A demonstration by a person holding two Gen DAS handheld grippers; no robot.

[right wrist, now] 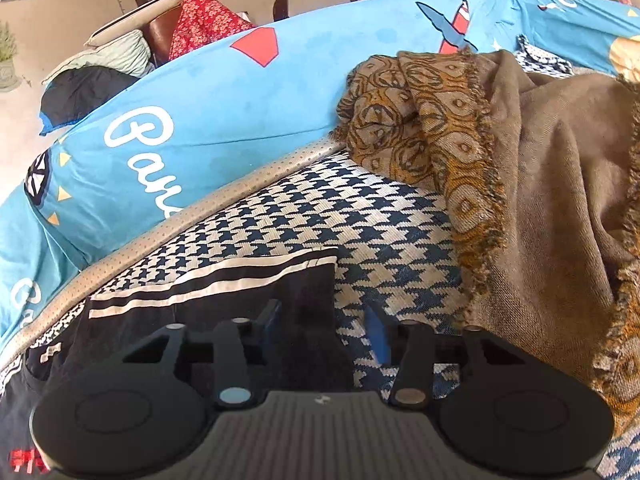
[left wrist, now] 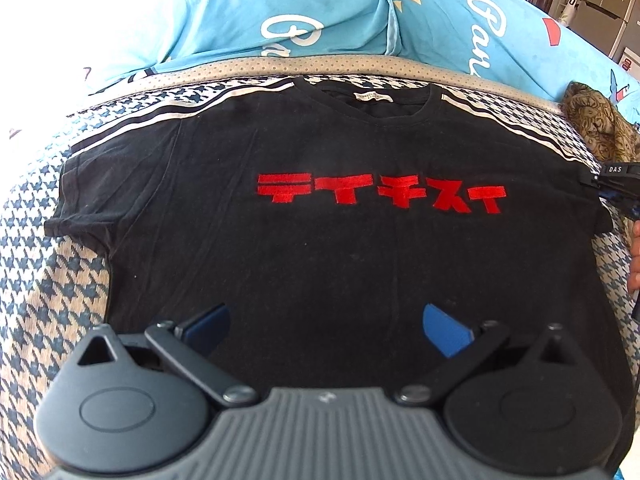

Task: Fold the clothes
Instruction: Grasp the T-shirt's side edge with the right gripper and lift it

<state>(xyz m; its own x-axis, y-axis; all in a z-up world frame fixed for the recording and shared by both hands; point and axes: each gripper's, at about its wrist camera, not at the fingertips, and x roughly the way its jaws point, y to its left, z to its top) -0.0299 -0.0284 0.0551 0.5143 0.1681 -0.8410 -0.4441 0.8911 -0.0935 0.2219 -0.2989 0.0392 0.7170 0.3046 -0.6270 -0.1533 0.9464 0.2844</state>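
Observation:
A black T-shirt [left wrist: 320, 248] with red characters and white shoulder stripes lies flat, face up, on a houndstooth cover [left wrist: 48, 280]. My left gripper [left wrist: 326, 326] is open above the shirt's lower middle, its blue pads apart, holding nothing. My right gripper [right wrist: 326, 326] is open at the shirt's right sleeve [right wrist: 256, 288]; the sleeve edge lies between its jaws and one blue pad [right wrist: 376, 336] is over the cover. The right gripper also shows at the right edge of the left wrist view [left wrist: 618, 188].
A brown and orange patterned scarf [right wrist: 500, 168] is heaped on the cover just right of the sleeve. Blue printed cushions [left wrist: 280, 12] run along the back. A chair with clothes [right wrist: 192, 24] stands beyond them.

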